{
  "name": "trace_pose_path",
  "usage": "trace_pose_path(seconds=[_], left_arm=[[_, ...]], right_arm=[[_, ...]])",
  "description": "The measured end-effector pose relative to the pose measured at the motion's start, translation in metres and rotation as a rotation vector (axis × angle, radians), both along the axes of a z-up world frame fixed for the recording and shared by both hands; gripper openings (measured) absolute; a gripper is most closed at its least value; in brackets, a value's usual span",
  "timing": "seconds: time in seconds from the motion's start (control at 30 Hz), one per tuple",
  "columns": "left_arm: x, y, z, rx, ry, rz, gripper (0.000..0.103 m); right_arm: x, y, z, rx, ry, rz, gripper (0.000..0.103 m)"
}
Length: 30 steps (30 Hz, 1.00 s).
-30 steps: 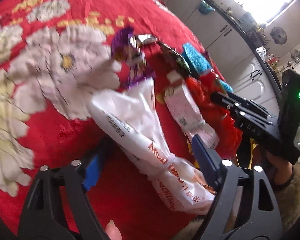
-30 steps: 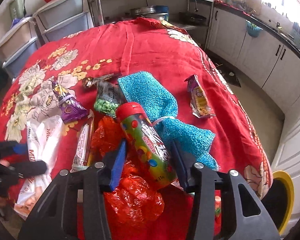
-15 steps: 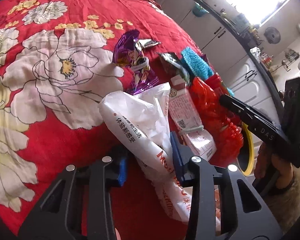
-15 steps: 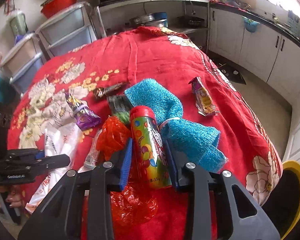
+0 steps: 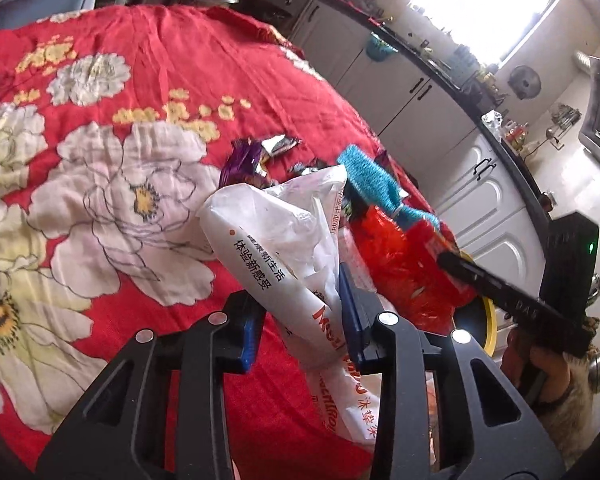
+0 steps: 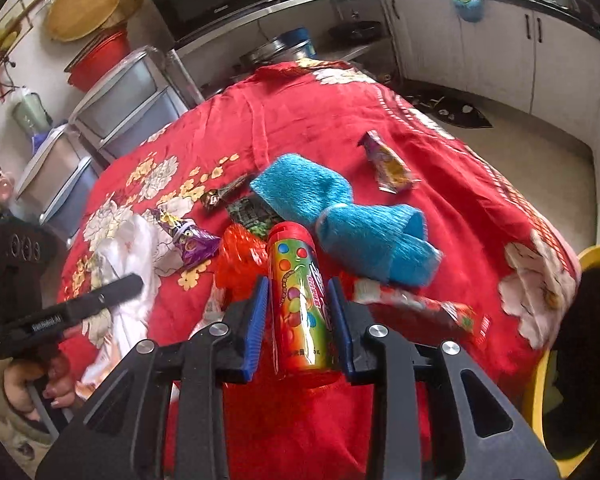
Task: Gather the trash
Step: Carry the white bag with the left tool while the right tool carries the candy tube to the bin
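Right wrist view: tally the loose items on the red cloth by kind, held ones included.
Plastic bags: 2 (white bag, red bag)
Candy tube: 1
Blue towel: 1
Snack wrappers: 6, purple, brown, green, yellow, red, pale half-hidden
Total: 10

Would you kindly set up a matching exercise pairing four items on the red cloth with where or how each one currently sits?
Column one:
1. white plastic bag
2. candy tube
3. blue towel
4. purple wrapper

Column two:
a. clamped in the right claw
b. loose on the cloth beside the white bag
c. clamped in the left claw
d. lying on the cloth just beyond the tube

Pairs: 1-c, 2-a, 3-d, 4-b
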<state>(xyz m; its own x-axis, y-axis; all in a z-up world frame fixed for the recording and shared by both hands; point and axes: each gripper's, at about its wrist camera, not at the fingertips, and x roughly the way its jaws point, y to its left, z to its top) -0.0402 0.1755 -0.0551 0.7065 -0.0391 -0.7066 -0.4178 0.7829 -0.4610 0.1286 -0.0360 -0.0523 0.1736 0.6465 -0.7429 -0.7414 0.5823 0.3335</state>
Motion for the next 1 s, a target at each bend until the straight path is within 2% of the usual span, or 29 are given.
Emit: trace_pose_path(seconds=[0.13,0.5,1.0], left_arm=[[0.006,-0.005,0.012,0.025,-0.028,-0.016,0.027],[0.039,-0.034,0.043,0.111,-0.109,-0.102,0.027],[0.092,-0.084,0.059,0.159,-0.171,-0.232,0.027]], right_arm=[[-0.001,-0.019,0.005,0.019,0.001,-0.044,0.028],[-0.001,-0.060,0.032,0.059,-0.072,-0.122,0.028],[0.008,-0.116,0.050,0.094,-0.113,-0.254,0.028]])
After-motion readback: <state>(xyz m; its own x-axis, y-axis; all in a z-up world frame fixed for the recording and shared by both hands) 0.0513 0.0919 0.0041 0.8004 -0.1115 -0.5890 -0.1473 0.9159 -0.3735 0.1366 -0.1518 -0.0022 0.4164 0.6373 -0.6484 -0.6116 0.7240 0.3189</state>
